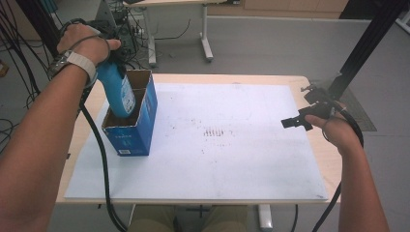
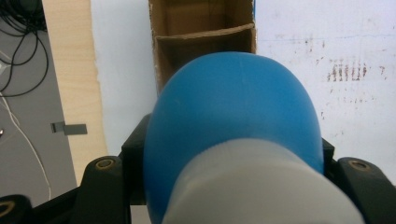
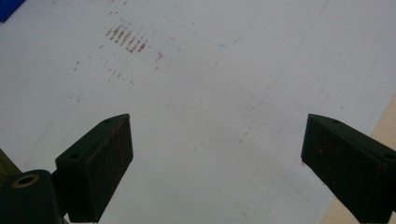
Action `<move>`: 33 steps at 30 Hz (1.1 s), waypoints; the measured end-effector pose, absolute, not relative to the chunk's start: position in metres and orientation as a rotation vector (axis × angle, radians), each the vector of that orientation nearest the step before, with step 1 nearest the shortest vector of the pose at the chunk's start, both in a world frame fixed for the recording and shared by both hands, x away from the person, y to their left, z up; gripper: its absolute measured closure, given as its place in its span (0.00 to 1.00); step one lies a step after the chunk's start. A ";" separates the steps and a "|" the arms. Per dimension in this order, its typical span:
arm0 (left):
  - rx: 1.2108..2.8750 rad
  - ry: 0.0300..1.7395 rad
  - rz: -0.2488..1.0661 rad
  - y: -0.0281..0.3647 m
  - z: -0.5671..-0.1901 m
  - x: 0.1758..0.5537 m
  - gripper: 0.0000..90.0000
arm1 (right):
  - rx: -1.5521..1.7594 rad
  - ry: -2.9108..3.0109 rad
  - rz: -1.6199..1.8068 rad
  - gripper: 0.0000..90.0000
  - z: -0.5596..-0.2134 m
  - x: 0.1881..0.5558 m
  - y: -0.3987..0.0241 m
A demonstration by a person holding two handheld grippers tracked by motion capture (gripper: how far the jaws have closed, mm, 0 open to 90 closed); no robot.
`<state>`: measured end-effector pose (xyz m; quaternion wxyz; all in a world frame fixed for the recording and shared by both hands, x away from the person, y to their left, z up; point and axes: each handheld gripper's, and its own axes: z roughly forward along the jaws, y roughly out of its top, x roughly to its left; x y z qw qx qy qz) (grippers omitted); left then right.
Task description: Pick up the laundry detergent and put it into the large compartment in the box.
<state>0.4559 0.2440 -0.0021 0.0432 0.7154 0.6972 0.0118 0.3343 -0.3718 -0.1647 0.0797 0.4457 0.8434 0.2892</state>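
Observation:
A blue bottle (image 1: 116, 92) with a pale label stands tilted, its base inside the nearer compartment of a blue cardboard box (image 1: 133, 135). My left gripper (image 1: 110, 59) is shut on the bottle's upper part, with the person's hand above it. In the left gripper view the blue bottle (image 2: 233, 107) and its grey cap (image 2: 261, 186) sit between the black jaws, above the brown inside of the box (image 2: 205, 28) with its divider. My right gripper (image 1: 295, 122) hovers open over the right side of the white mat (image 1: 232, 145); its jaws (image 3: 217, 158) stand wide apart with nothing between them.
The box stands at the left of the mat, which covers most of the wooden table (image 1: 309, 84). Brown smudges (image 1: 215, 132) mark the mat's middle. A black post (image 1: 367, 43) rises at the right rear. Cables (image 1: 99, 154) trail off the table's left side.

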 end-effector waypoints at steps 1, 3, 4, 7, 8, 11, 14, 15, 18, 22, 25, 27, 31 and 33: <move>2.193 2.134 0.035 0.243 -0.003 0.457 0.44 | 1.342 2.521 0.864 0.10 -0.165 0.334 -0.372; 2.196 2.134 0.043 0.242 -0.005 0.457 0.44 | 1.338 2.520 0.865 0.10 -0.165 0.334 -0.372; 2.200 2.134 0.046 0.241 -0.006 0.457 0.44 | 1.345 2.520 0.865 0.10 -0.165 0.333 -0.372; 2.202 2.135 0.049 0.239 -0.011 0.458 0.44 | 1.349 2.519 0.867 0.10 -0.167 0.333 -0.373; 2.200 2.138 0.047 0.239 -0.012 0.458 0.44 | 1.346 2.519 0.867 0.10 -0.167 0.332 -0.374; 2.205 2.138 0.040 0.238 -0.017 0.460 0.44 | 1.349 2.517 0.865 0.10 -0.168 0.332 -0.375; 2.208 2.138 0.039 0.237 -0.020 0.461 0.44 | 1.349 2.514 0.867 0.10 -0.168 0.331 -0.375; 2.211 2.139 0.036 0.236 -0.021 0.462 0.44 | 1.348 2.514 0.865 0.10 -0.168 0.331 -0.375; 2.212 2.140 0.038 0.236 -0.024 0.463 0.44 | 1.351 2.513 0.864 0.10 -0.168 0.330 -0.376; 2.221 2.146 0.044 0.233 -0.029 0.465 0.44 | 1.358 2.513 0.861 0.10 -0.169 0.331 -0.377; 2.226 2.146 0.040 0.234 -0.032 0.466 0.44 | 1.365 2.514 0.862 0.10 -0.170 0.331 -0.377; 2.222 2.143 0.043 0.235 -0.033 0.466 0.44 | 1.368 2.515 0.858 0.10 -0.171 0.332 -0.376; 2.220 2.144 0.041 0.236 -0.038 0.466 0.44 | 1.368 2.518 0.857 0.10 -0.171 0.333 -0.376; 2.225 2.145 0.045 0.235 -0.041 0.467 0.44 | 1.366 2.519 0.858 0.10 -0.171 0.333 -0.375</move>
